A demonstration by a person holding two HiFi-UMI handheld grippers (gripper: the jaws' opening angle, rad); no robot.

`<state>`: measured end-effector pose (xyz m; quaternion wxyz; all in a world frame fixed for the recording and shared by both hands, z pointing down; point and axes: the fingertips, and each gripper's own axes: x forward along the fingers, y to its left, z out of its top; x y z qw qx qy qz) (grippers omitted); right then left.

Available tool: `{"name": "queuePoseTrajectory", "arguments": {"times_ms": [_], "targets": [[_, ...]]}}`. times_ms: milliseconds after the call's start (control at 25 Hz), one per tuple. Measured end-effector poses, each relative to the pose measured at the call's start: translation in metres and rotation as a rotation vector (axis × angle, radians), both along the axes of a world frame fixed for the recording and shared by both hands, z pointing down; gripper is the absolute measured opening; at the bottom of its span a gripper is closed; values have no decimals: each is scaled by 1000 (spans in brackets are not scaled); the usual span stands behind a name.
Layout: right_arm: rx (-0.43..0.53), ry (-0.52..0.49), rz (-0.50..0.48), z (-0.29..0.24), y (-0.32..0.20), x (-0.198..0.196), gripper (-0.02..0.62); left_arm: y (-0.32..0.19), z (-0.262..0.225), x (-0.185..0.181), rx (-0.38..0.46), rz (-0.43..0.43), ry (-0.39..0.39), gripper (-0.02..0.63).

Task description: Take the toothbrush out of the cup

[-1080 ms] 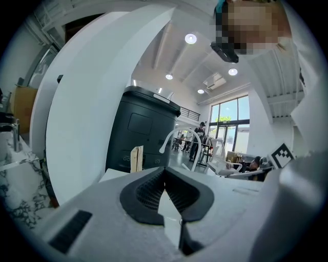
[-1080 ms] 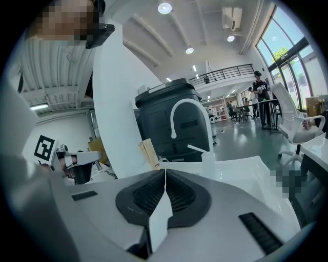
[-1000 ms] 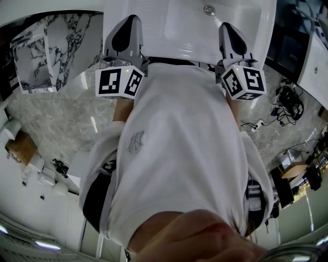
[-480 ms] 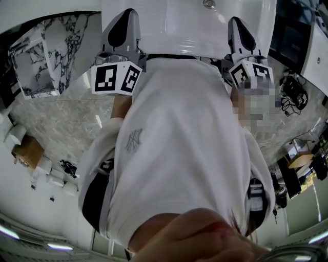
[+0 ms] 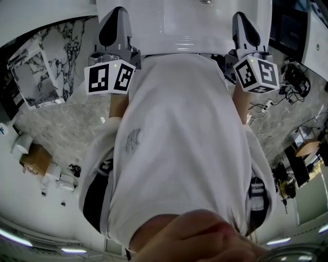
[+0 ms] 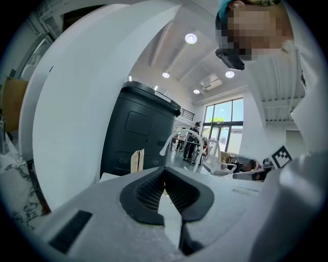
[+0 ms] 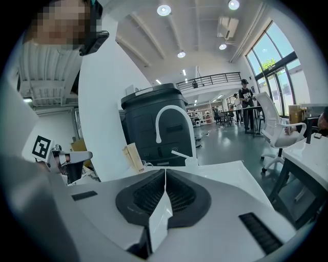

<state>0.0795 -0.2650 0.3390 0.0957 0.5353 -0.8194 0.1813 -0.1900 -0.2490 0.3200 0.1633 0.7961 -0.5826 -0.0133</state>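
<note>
The cup (image 7: 191, 162) is small and translucent and stands on the white counter beyond my right gripper (image 7: 165, 171). A white toothbrush (image 7: 179, 153) leans out of it to the left, beside the white faucet (image 7: 165, 118). The right gripper's ribbed pads are pressed together with nothing between them. My left gripper (image 6: 165, 170) is also shut and empty, with the faucet (image 6: 165, 145) far ahead of it. In the head view the left gripper (image 5: 114, 15) and the right gripper (image 5: 241, 19) point at the white sink (image 5: 197, 25), either side of my white shirt. The cup is not visible there.
A big dark bin (image 7: 154, 125) stands behind the faucet, also seen as the dark bin (image 6: 137, 134) from the left. A tan card-like piece (image 7: 134, 157) leans beside it. A white curved panel (image 6: 77, 102) fills the left. Office chairs and people are far behind.
In the head view both grippers have slid up the picture and further apart, the left one leftward, the right one rightward. Both stay shut and empty.
</note>
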Motion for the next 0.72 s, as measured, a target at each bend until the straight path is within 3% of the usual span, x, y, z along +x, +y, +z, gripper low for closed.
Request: {"name": "queuePoseTrajectory", "arguments": {"times_ms": [720], "targets": [[-24,-10,27,10,-18,-15,15,-38,12,-12,-6,15,-15,15]]}}
